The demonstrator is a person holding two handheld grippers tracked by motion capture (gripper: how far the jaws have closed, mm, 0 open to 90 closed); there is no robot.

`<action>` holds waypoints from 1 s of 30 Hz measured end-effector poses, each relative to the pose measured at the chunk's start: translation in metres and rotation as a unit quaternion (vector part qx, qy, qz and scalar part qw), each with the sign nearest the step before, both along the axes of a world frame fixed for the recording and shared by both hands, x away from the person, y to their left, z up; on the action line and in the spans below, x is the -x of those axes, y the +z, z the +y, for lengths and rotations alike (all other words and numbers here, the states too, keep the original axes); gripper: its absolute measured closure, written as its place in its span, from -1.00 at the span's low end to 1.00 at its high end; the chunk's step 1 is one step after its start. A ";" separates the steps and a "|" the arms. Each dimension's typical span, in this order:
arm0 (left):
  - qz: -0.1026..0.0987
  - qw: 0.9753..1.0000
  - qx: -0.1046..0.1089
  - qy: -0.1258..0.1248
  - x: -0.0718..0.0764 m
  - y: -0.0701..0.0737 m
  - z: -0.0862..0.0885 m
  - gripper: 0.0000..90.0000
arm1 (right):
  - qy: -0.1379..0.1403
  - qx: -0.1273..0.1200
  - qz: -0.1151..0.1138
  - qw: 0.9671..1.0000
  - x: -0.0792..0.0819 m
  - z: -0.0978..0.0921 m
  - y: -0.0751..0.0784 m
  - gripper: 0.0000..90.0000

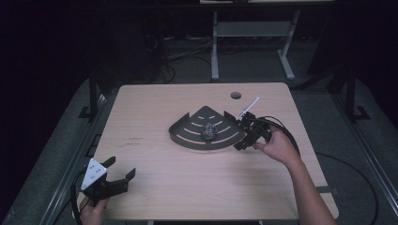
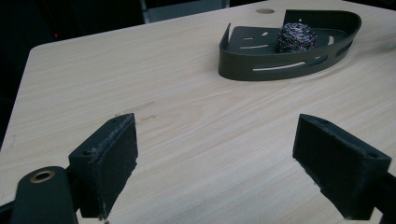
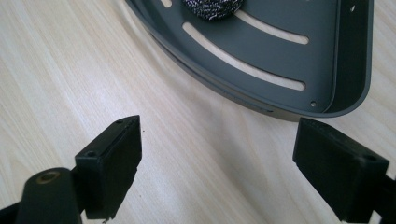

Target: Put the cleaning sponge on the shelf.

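Right gripper (image 1: 240,136) held at the right corner of the dark corner shelf tray (image 1: 187,136), jaws spread wide, nothing between them. In the right gripper view, bare wood of the table (image 3: 60,70) between the two pads (image 3: 114,168), the tray's curved front wall just ahead of them and the tray's square corner just above the right-hand jaw; too close to tell whether that jaw touches the wall. Steel wool ball (image 3: 212,7) farther ahead, at the top edge of that view, lying on the slotted floor of the tray. Right hand (image 1: 277,145) wrapped around the gripper's body, cable looping out behind it.

Left gripper (image 1: 117,171) held low near the table's near left corner, well apart from the tray, jaws likewise wide apart and empty. In the left gripper view, plain tabletop between its pads (image 2: 112,158), tray (image 2: 285,70) far ahead and off to the right, steel wool ball (image 2: 296,37) sitting inside it close to the curved front wall. Grey three-cornered plate (image 1: 92,172) on top of the left gripper, left hand (image 1: 94,211) below it at the table's edge.
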State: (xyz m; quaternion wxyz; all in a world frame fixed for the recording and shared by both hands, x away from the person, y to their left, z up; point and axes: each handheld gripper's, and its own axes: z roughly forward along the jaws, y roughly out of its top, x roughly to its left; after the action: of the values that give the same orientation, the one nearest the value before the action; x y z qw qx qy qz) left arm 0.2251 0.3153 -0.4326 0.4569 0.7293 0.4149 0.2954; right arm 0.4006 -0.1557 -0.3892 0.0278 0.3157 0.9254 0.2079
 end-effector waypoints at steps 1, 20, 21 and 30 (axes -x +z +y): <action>-0.001 1.000 0.000 0.000 0.000 0.000 0.000 -0.70 | 0.000 0.000 0.000 1.000 0.000 0.000 0.000 -0.66; -0.001 1.000 -0.002 0.000 0.000 0.000 -0.001 -0.71 | -0.007 0.000 0.003 1.000 0.015 -0.012 -0.006 -0.67; -0.001 1.000 -0.002 0.000 0.000 0.000 -0.001 -0.71 | -0.007 -0.002 0.002 1.000 0.017 -0.014 -0.008 -0.67; 0.001 1.000 -0.001 -0.001 0.000 0.000 -0.001 -0.71 | -0.008 -0.005 0.002 1.000 0.027 -0.019 -0.014 -0.67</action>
State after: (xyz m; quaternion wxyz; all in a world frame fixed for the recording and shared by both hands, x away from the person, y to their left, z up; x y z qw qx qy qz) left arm 0.2251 0.3144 -0.4331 0.4557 0.7305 0.4144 0.2947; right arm 0.3732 -0.1749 -0.4028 0.0263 0.3234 0.9220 0.2114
